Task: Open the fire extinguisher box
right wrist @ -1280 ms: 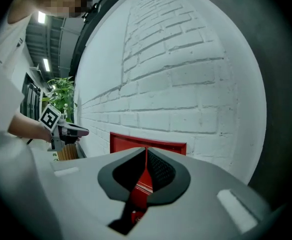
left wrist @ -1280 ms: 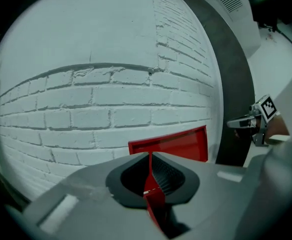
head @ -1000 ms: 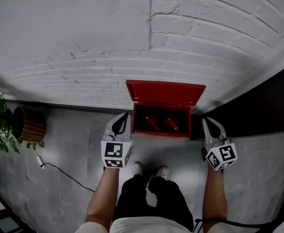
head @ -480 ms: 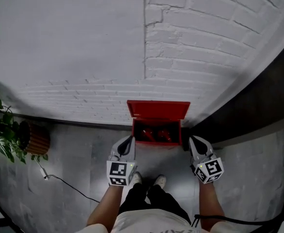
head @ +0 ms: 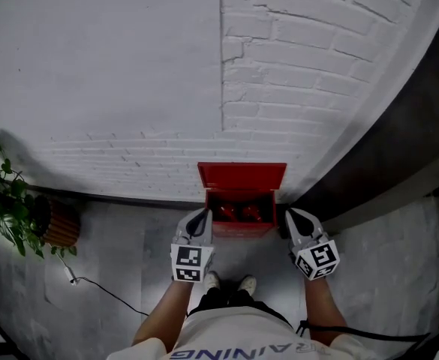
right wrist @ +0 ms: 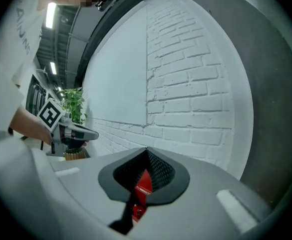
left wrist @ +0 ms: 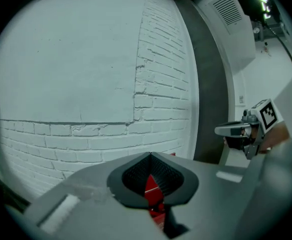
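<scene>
The red fire extinguisher box (head: 242,227) stands on the floor against the white brick wall, its lid (head: 242,175) raised back against the bricks. Red extinguishers (head: 238,212) show inside. My left gripper (head: 201,217) hangs just left of the box's front and my right gripper (head: 291,217) just right of it. Both are shut and hold nothing, and neither touches the box. In the left gripper view, red shows past the closed jaws of the left gripper (left wrist: 150,156), and the right gripper (left wrist: 235,130) is off to the side. The right gripper view shows the right gripper (right wrist: 146,153) the same way.
A leafy plant (head: 5,205) in a ribbed brown pot (head: 60,223) stands at the left. A thin black cable (head: 103,289) runs over the grey floor. A dark wall band (head: 377,156) slants down to the box's right. The person's shoes (head: 227,282) are just before the box.
The view has risen and drawn back, so the box looks smaller and more wall shows. Both grippers have kept beside the box and shut. The lid has stayed up.
</scene>
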`<act>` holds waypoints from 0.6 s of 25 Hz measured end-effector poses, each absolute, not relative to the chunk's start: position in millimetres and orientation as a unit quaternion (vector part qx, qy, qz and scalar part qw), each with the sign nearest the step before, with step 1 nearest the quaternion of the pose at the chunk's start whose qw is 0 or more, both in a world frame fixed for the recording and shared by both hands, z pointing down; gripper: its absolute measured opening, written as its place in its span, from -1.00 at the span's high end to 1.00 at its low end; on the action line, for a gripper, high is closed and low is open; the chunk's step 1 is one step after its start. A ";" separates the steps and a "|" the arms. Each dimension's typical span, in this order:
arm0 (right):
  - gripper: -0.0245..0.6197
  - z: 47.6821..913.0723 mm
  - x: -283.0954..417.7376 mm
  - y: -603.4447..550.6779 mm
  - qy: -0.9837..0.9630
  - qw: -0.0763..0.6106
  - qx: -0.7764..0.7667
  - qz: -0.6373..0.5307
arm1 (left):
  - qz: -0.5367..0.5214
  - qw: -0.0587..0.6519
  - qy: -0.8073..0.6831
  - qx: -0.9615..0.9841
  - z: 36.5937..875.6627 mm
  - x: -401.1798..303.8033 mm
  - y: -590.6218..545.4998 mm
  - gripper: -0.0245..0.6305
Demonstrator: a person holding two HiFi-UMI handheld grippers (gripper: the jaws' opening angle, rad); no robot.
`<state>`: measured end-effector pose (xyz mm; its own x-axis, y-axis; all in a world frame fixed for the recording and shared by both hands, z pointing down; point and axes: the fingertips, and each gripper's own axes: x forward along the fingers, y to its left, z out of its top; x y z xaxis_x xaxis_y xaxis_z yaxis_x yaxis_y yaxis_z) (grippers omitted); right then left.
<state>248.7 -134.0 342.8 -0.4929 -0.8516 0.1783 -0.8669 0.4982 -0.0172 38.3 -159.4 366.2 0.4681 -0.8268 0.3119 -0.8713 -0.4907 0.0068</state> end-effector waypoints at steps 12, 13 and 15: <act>0.90 334.2 250.3 -139.6 -0.859 0.075 0.504 0.042 | 0.139 0.081 -0.498 0.852 366.7 34.6 -160.2 0.91; 0.90 333.4 249.7 -139.8 -0.860 0.075 0.503 0.040 | 0.139 0.081 -0.500 0.851 366.3 33.1 -160.5 0.91; 0.90 332.8 248.6 -139.6 -0.861 0.076 0.502 0.039 | 0.139 0.082 -0.502 0.850 366.2 30.4 -160.4 0.91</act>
<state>248.6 -139.6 332.8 -0.4844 -0.8581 0.1705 -0.8701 0.4929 0.0086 30.4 -160.4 366.2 0.4567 -0.8309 0.3180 -0.8762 -0.4820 -0.0011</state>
